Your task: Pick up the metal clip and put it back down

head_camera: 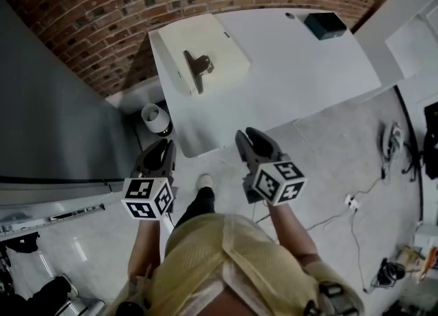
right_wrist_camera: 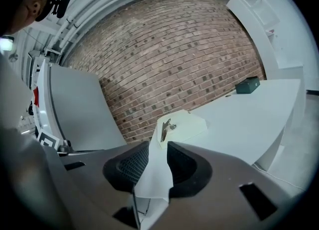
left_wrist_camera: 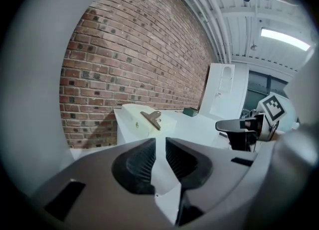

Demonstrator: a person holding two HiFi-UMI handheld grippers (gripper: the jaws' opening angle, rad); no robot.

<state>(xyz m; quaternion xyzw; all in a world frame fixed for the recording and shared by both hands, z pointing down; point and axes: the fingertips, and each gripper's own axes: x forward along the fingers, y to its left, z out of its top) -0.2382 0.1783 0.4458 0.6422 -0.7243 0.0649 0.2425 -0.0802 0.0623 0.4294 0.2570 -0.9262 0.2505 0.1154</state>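
Note:
The metal clip (head_camera: 196,68) lies flat on a cream box (head_camera: 222,44) at the left end of the white table (head_camera: 301,82). It also shows in the left gripper view as a clip (left_wrist_camera: 151,119) and in the right gripper view as a clip (right_wrist_camera: 166,128), far ahead of both sets of jaws. My left gripper (head_camera: 164,145) hangs over the floor short of the table's near edge, jaws a narrow gap apart and empty. My right gripper (head_camera: 250,135) is beside it, just in front of the table edge, open wider with nothing between its pads.
A dark green box (head_camera: 325,24) sits at the table's far right corner. A small white bin (head_camera: 156,118) stands on the floor by the table's left leg. A grey panel (head_camera: 48,102) fills the left side. Cables and a socket (head_camera: 352,202) lie on the floor at right.

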